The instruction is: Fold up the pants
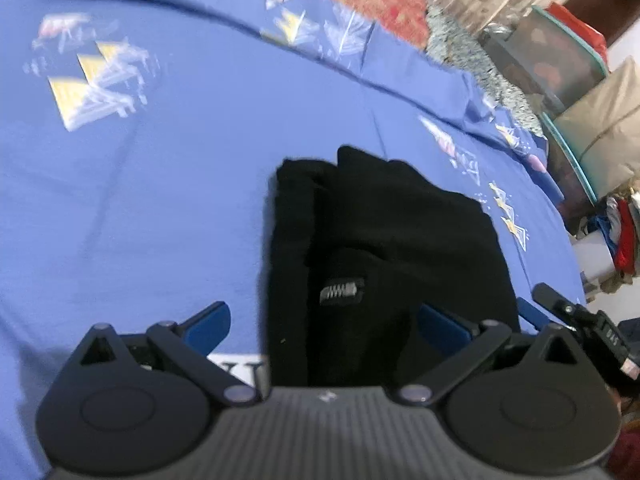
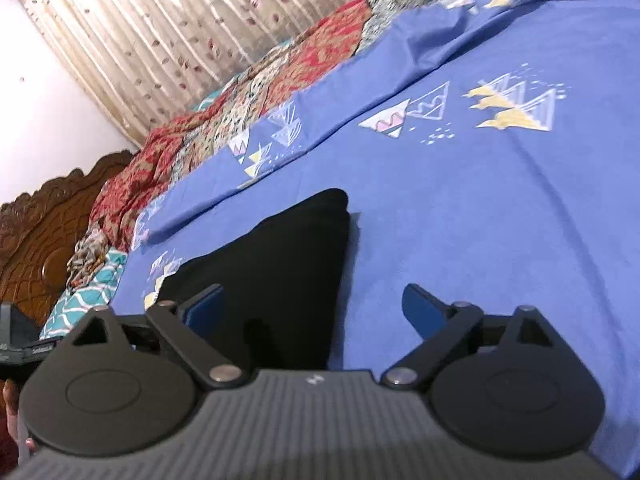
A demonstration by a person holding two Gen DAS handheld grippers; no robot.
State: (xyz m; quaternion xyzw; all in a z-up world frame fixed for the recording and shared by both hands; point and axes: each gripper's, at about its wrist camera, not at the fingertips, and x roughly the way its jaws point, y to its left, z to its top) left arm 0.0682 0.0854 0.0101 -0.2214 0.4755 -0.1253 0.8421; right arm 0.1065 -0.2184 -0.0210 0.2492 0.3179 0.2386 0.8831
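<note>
The black pants (image 1: pixel 380 220) lie as a folded bundle on the blue bed sheet (image 1: pixel 160 200), with a small grey label (image 1: pixel 340 292) on their near part. My left gripper (image 1: pixel 326 326) hangs just over their near end, open wide. Its blue fingers (image 1: pixel 212 324) straddle the cloth without pinching it. In the right wrist view the same pants (image 2: pixel 280 256) taper to a corner further away. My right gripper (image 2: pixel 312 312) is open, its left finger over the cloth and its right finger over bare sheet (image 2: pixel 480 220). Part of the right gripper (image 1: pixel 568 312) shows at the left wrist view's right edge.
A red patchwork quilt (image 2: pixel 240 120) is bunched along the far side of the bed under a leaf-print curtain (image 2: pixel 160 32). A carved wooden headboard (image 2: pixel 36 232) stands at the left. Storage boxes and bags (image 1: pixel 568 80) are stacked beside the bed.
</note>
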